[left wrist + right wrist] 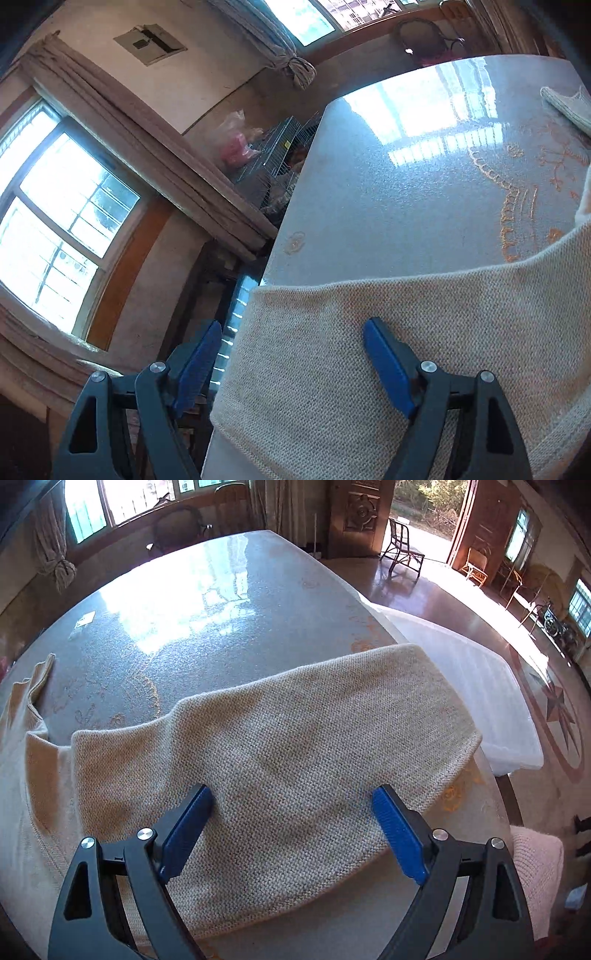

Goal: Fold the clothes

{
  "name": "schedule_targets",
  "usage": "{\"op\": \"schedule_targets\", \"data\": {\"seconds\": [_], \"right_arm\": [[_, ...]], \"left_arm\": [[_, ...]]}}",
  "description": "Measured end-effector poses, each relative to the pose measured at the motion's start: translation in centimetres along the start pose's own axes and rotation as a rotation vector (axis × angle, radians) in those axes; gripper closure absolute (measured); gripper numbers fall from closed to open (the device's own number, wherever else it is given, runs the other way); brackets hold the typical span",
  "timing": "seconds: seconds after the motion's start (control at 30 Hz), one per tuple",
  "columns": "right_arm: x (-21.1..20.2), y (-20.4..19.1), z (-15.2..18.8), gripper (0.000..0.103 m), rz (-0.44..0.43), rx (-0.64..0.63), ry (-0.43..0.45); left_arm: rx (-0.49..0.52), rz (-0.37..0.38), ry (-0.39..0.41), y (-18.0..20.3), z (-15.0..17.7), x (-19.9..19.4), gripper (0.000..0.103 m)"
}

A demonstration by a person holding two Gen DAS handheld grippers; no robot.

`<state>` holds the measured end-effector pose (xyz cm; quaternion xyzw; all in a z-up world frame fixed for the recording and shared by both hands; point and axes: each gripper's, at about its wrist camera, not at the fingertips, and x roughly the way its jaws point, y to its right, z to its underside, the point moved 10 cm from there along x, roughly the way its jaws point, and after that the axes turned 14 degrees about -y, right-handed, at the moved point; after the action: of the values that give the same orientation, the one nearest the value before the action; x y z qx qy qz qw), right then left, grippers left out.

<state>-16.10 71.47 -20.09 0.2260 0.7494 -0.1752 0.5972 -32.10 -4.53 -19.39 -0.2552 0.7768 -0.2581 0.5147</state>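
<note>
Left hand-held gripper [291, 341] wide over beige sweater [369, 350], right hand-held gripper [293, 805] wide, empty

Daylight is pouring thru barred windows [62, 206] w/ tied-back curtains [280, 48]. Glossy grey table [229, 602] is reflecting the glare. Open doorway [424, 513] is lighting a polished brown floor [461, 602]; rattan chairs [402, 546] are standing nr carved wood doors.
</note>
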Motion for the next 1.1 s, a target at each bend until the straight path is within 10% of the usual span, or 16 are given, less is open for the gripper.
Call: {"op": "schedule_targets", "data": {"seconds": [0.43, 0.6, 0.8, 1.1], "right_arm": [[-1.1, 2.2, 0.2, 0.007, -0.090, 0.069, -0.053], [-6.7, 6.8, -0.9, 0.007, -0.329, 0.262, 0.059], [-5.6, 3.6, 5.4, 0.007, -0.417, 0.251, -0.123], [-9.3, -19.0, 20.1, 0.007, -0.238, -0.527, 0.007]], "left_arm": [[-0.203, 0.072, -0.097, -5.1, 3.2, 0.9, 0.022], [-0.421, 0.332, 0.011, -7.0, 2.0, -4.5, 0.022], [-0.223, 0.540, 0.014, 1.7, 6.1, -10.6, 0.022], [0.270, 0.122, 0.287, 6.4, 17.0, -16.5, 0.023]]}}
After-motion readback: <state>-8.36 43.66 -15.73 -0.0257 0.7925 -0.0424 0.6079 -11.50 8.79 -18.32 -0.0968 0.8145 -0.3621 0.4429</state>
